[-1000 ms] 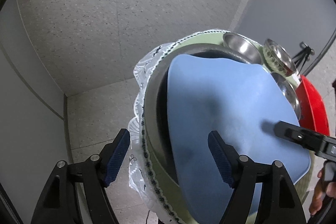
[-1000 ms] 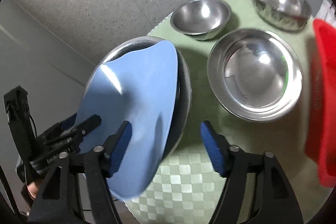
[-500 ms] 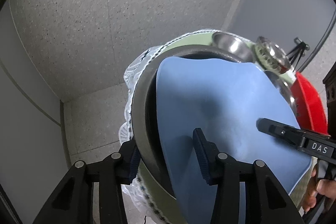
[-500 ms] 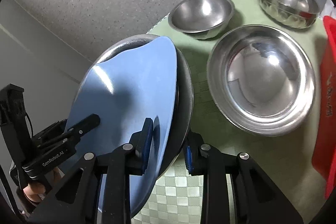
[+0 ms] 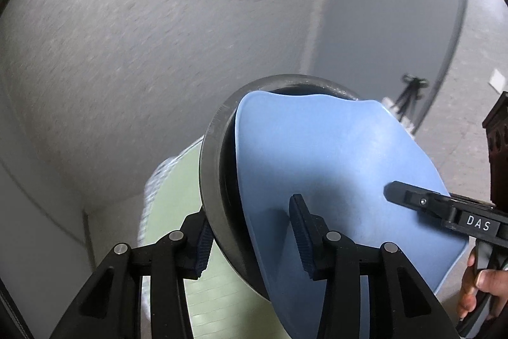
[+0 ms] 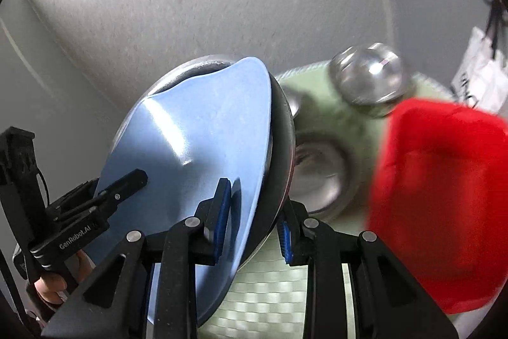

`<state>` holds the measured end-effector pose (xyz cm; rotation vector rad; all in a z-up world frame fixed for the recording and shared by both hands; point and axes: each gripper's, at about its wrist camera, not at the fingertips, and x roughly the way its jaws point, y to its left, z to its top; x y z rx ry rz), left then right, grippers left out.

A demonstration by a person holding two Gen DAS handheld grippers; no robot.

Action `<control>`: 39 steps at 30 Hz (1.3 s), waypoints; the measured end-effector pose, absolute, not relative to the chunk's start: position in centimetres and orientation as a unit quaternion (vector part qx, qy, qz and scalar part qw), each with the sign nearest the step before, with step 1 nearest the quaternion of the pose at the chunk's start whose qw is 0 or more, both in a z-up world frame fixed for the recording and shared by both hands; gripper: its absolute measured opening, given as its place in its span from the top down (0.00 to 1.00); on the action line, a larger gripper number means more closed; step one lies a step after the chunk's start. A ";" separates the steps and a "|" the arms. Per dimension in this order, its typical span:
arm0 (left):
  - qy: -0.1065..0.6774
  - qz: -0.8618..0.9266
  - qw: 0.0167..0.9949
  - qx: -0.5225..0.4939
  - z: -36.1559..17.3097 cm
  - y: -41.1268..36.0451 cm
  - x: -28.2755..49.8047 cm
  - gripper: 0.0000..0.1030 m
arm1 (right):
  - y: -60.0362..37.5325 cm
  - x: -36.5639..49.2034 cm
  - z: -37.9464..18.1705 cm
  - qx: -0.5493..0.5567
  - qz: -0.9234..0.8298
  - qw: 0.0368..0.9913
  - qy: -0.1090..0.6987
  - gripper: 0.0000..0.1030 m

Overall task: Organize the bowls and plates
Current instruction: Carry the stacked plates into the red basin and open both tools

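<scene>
A light blue plate [image 5: 333, 167] lies in a wide steel bowl [image 5: 216, 148], and the pair is lifted and tilted above the green table mat [image 5: 209, 301]. My left gripper [image 5: 250, 231] is shut on the near rims of both. My right gripper [image 6: 254, 212] is shut on the opposite edge of the blue plate [image 6: 203, 129] and steel bowl [image 6: 282, 135]. Each gripper shows in the other's view.
A red bowl [image 6: 444, 199] is close on the right. A steel bowl [image 6: 324, 173] sits on the mat [image 6: 273, 301] behind the held pair, and a smaller steel bowl [image 6: 368, 78] farther back. Floor and wall lie beyond.
Both grippers closed on the plate and bowl rims, then lifted and tilted the pair off the mat. The view swung toward the red bowl.
</scene>
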<state>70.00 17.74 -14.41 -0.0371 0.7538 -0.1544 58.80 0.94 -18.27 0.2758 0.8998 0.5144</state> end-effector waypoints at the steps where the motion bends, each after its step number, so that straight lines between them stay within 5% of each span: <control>1: 0.364 -0.087 0.927 -0.013 -14.0 15.9 70.1 0.61 | 0.0 58.7 -17.7 0.132 0.240 0.864 0.423 0.74; 18: 0.417 -0.203 0.885 0.031 -19.9 -4.8 76.4 0.59 | -19.6 57.1 -19.7 0.171 0.104 0.880 0.432 0.74; 39: 0.473 -0.199 0.857 0.030 -24.9 -7.0 80.2 0.53 | -21.5 57.7 -24.6 0.171 0.085 0.852 0.488 0.70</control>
